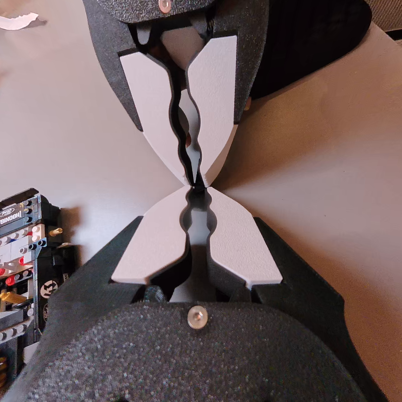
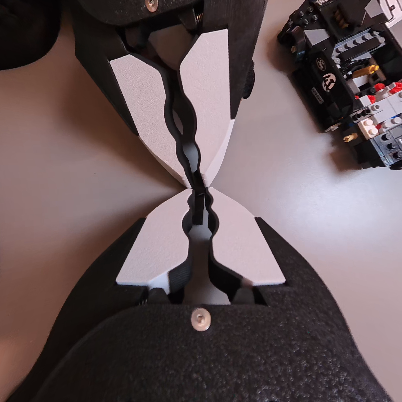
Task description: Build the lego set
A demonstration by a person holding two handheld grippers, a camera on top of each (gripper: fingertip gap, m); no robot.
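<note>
Both tools meet tip to tip over the smooth beige table (image 1: 87, 130). Left gripper (image 1: 196, 192), grainy black with matte white wavy-edged fingers (image 1: 161, 235), is nearly closed; whether it pinches anything, I cannot tell. Right gripper (image 2: 199, 192), of the same build, is clenched on a thin flat black piece (image 2: 198, 208) standing between its tips. Off to the side sits the partly built lego car (image 2: 352, 87), black, studded, with grey, white, red and gold parts.
</note>
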